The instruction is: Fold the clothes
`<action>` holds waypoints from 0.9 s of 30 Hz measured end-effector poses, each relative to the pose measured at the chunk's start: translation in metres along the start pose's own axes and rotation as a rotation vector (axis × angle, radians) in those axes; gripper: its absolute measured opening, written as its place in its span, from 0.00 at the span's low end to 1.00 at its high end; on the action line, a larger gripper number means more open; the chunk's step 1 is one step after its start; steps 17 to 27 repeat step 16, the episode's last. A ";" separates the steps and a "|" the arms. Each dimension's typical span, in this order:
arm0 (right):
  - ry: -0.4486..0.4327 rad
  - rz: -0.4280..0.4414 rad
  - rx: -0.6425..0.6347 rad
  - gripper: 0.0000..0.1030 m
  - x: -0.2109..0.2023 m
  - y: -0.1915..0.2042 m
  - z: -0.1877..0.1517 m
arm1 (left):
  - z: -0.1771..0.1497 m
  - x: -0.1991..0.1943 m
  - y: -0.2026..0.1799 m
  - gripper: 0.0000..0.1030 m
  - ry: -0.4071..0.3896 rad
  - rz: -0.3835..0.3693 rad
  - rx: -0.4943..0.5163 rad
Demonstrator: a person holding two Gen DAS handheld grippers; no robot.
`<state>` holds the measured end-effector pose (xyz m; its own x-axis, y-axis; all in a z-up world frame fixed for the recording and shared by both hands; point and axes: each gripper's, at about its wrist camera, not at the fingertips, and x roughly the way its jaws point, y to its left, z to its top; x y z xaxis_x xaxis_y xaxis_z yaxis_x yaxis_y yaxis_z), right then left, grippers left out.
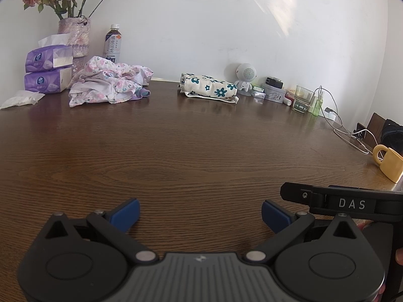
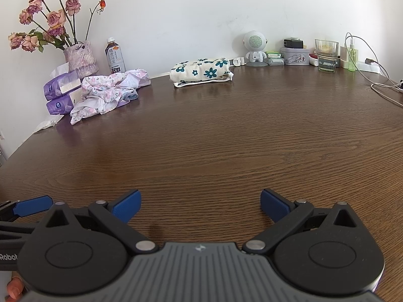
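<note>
The folded cream cloth with teal flowers (image 2: 200,71) lies at the far edge of the surface (image 2: 214,146), upper centre of the right wrist view, its long axis running left to right along the wall, with a drawstring end at its right tip. To its left, in the upper left of the frame, the crumpled pink floral garment (image 2: 108,91) sprawls in a heap with no clear axis, touching the stacked purple tissue packs (image 2: 61,93).

The surface is dark wood-grain and bare through the middle; a plain white wall rises behind it. A vase of dried roses (image 2: 80,58) and a tea bottle (image 2: 114,56) stand in the upper left, a small white robot-shaped speaker (image 2: 255,47), a tin and a glass (image 2: 326,55) in the upper right. A yellow mug (image 1: 389,162) sits at the right edge of the left wrist view, partly cut off.

The left gripper (image 1: 200,212) and the right gripper (image 2: 199,206) both stand wide open over bare wood, holding nothing. The small items beside the tin are too small to make out.
</note>
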<state>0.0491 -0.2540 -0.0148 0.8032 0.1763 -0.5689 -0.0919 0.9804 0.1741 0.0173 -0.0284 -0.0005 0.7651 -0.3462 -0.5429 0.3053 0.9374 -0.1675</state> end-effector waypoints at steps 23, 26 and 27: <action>0.001 -0.002 -0.002 0.99 0.000 0.000 0.000 | 0.000 0.001 -0.001 1.00 0.004 -0.019 0.014; 0.001 -0.002 -0.002 0.99 0.000 0.000 0.000 | 0.000 0.001 -0.001 1.00 0.004 -0.019 0.014; 0.001 -0.002 -0.002 0.99 0.000 0.000 0.000 | 0.000 0.001 -0.001 1.00 0.004 -0.019 0.014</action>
